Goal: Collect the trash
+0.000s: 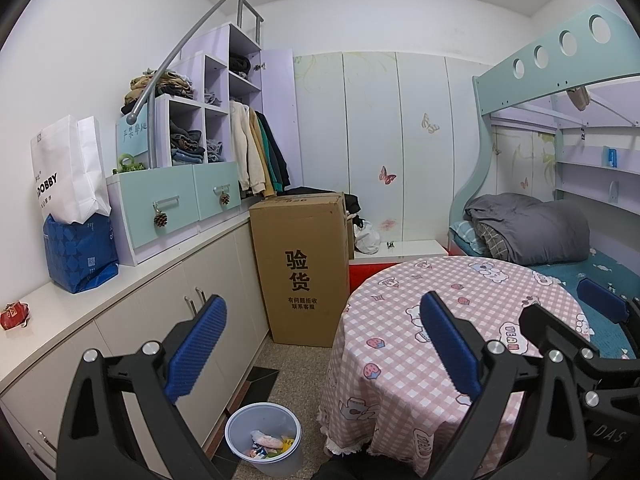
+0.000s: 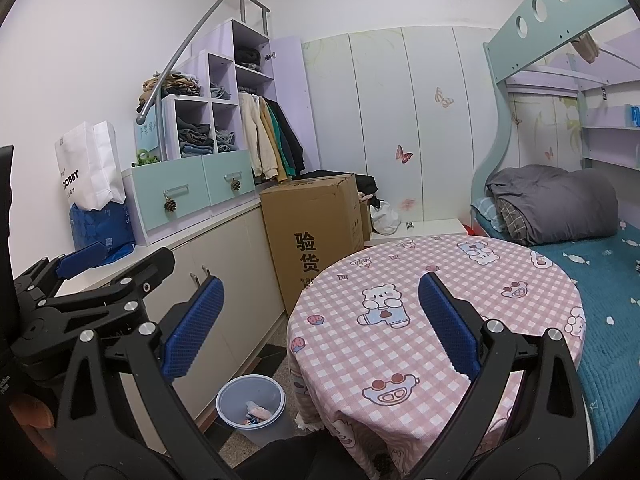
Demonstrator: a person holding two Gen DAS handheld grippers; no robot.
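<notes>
A pale blue trash bin [image 1: 264, 438] stands on the floor between the cabinet and the round table, with crumpled wrappers inside; it also shows in the right wrist view [image 2: 251, 406]. A red crumpled wrapper [image 1: 14, 314] lies on the white countertop at far left. My left gripper [image 1: 320, 352] is open and empty, held above the bin and the table edge. My right gripper [image 2: 318, 326] is open and empty over the table's left edge. The right gripper also shows at the right of the left wrist view [image 1: 568, 320], and the left gripper at the left of the right wrist view [image 2: 116, 264].
A round table with a pink checked cloth [image 1: 472, 312] fills the foreground. A tall cardboard box [image 1: 304, 268] stands by the cabinet [image 1: 208, 320]. A white bag [image 1: 68, 172] and blue bag [image 1: 80, 252] sit on the countertop. A bunk bed [image 1: 580, 240] is at right.
</notes>
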